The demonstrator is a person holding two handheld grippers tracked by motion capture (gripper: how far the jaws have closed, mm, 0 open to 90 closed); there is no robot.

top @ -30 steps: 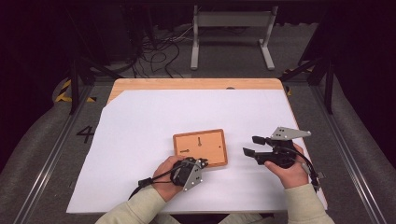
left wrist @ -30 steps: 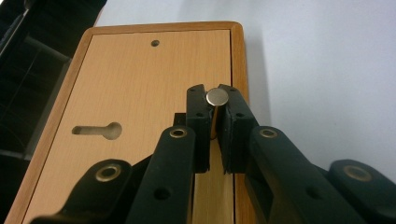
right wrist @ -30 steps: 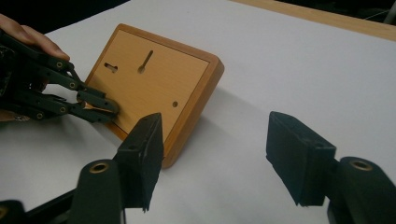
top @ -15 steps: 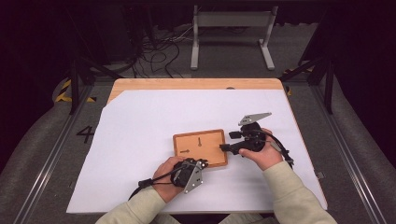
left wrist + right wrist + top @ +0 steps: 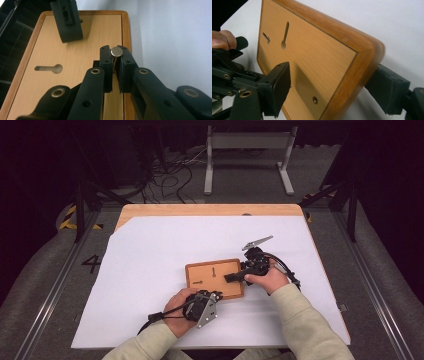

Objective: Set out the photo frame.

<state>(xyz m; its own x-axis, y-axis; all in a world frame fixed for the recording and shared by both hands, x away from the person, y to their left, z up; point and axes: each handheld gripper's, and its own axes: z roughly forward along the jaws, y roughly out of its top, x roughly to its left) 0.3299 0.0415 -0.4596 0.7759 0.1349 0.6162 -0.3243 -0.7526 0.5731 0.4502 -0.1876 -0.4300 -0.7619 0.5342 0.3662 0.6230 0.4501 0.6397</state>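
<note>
A wooden board (image 5: 214, 279) with two keyhole slots (image 5: 48, 68) lies flat on the white sheet. In the left gripper view my left gripper (image 5: 115, 55) is shut on a small metal pin (image 5: 116, 51) with a flat round head, held just over the board's near edge. In the high view that left gripper (image 5: 216, 295) sits at the board's lower right. My right gripper (image 5: 234, 277) reaches in from the right. Its jaws stand apart on either side of the board's right edge, one finger (image 5: 278, 85) over the top face, the other behind the rim. That right gripper (image 5: 332, 87) is open.
A white sheet (image 5: 150, 270) covers the wooden table (image 5: 200, 210). Metal rails run along both sides and cables lie on the floor beyond the far edge. Both forearms come in from the near edge.
My right gripper has moved left from the bare sheet to the board's right edge, and its jaws now straddle it. The left gripper with the pin has stayed put.
</note>
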